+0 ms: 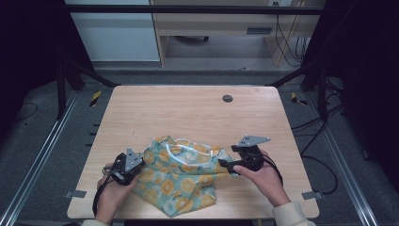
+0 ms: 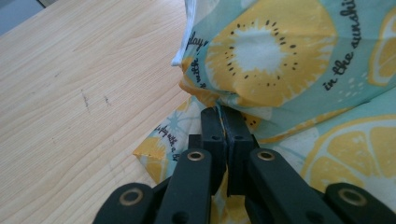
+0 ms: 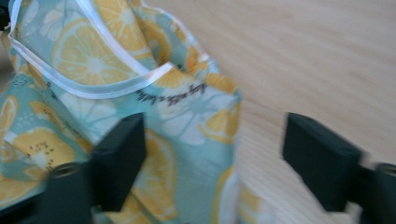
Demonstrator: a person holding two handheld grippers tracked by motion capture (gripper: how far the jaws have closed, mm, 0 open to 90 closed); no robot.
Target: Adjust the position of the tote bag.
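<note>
Right gripper jaws stood wide apart, pads clear of lemon-print cloth; its white-trimmed edge lay between them over the wooden table

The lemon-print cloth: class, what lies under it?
The lemon-print cloth lies bunched on the wooden table, whose bare top surrounds it. Anything beneath its folds is covered.
</note>
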